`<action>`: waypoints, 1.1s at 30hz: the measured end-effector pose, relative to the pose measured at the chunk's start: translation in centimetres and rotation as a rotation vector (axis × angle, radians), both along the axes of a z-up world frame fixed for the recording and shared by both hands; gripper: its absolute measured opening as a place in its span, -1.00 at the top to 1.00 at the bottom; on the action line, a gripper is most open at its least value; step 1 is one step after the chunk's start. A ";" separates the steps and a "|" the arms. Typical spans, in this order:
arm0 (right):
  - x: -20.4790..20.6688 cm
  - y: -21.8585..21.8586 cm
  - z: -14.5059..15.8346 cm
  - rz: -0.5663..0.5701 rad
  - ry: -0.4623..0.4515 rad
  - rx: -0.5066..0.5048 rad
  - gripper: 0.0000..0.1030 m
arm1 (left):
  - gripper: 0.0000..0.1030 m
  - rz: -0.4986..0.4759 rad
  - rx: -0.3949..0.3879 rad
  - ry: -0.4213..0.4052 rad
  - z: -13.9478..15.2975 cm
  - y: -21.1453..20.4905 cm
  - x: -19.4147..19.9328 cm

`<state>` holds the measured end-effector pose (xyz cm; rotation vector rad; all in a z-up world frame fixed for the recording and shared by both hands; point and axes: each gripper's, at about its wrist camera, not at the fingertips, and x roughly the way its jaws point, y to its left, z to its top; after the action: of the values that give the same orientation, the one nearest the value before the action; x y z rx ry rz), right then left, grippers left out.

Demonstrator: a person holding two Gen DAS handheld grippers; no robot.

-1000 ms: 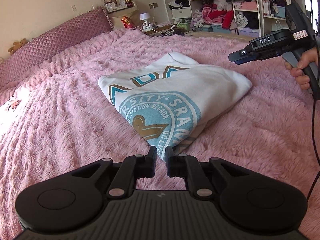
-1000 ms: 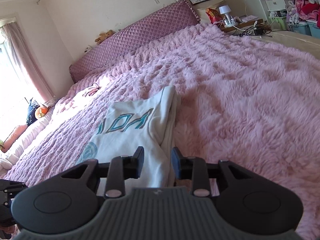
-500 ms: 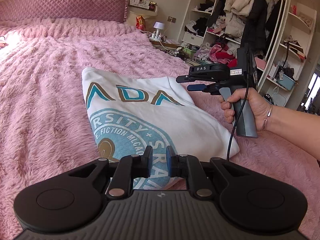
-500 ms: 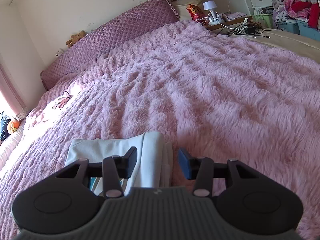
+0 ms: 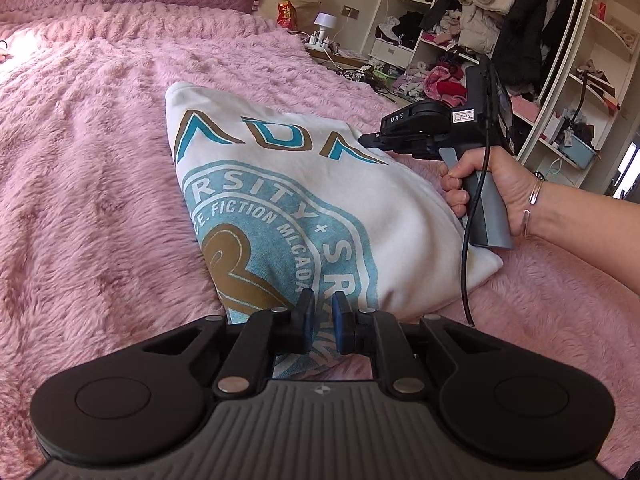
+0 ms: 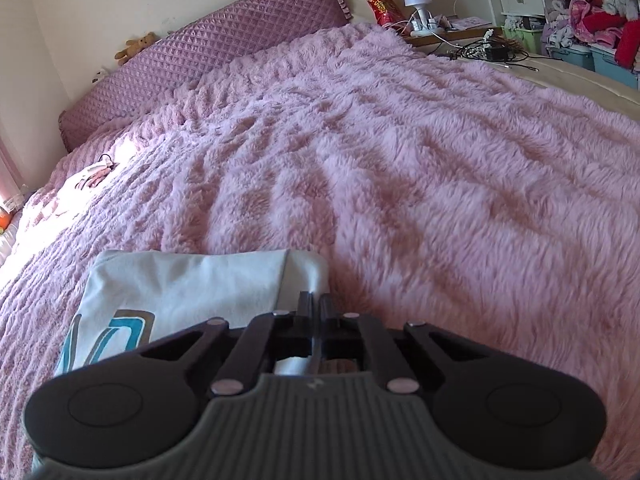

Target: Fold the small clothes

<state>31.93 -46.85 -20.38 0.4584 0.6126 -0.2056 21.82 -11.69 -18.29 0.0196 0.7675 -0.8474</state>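
1. We see our left claw (image 5: pixel 323 312) low over the near corner of the white sweatshirt (image 5: pixel 320 200), its blue-padded fingers (image 5: pixel 306 318) close together with only a narrow gap; whether cloth is caught between them we cannot tell.
2. Our right claw (image 6: pixel 315 312) has its fingers pressed nearly together on the folded edge of the sweatshirt (image 6: pixel 192 280), and a thin strip of white cloth shows between them.
3. From the left camera, the right claw (image 5: pixel 370 140) reaches the far right edge of the sweatshirt, gripped by our right hand (image 5: pixel 492 184), with a bracelet on the wrist and a black cable hanging down from the handle.
4. The sweatshirt lies folded on the pink fluffy blanket (image 5: pixel 88 184), print side up, showing teal and gold letters and a round teal badge.
5. The blanket (image 6: pixel 420 168) covers the whole bed, stretching up to a quilted mauve headboard (image 6: pixel 224 44).
6. A small teddy bear (image 6: pixel 138 44) sits on top of the headboard.
7. Beyond the bed stand a white lamp (image 6: pixel 416 2) and a red snack bag (image 6: pixel 382 8), and open shelves (image 5: pixel 560 80) crammed with clothes and coats fill the far wall.
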 end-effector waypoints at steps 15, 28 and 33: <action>-20.8 3.5 3.3 0.167 -0.083 0.068 0.51 | 0.62 0.048 -0.046 0.022 1.1 1.8 -1.1; -23.2 4.3 1.8 0.111 -0.071 0.096 0.97 | 0.62 0.060 -0.017 0.058 0.6 1.5 -0.5; -22.8 4.3 -0.6 0.111 0.004 0.098 0.97 | 0.64 0.066 -0.055 0.141 -0.4 2.2 0.6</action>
<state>9.15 -42.54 -20.95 0.5175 0.6519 -0.0714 22.46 -9.51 -18.72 -0.1146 0.8718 -0.8130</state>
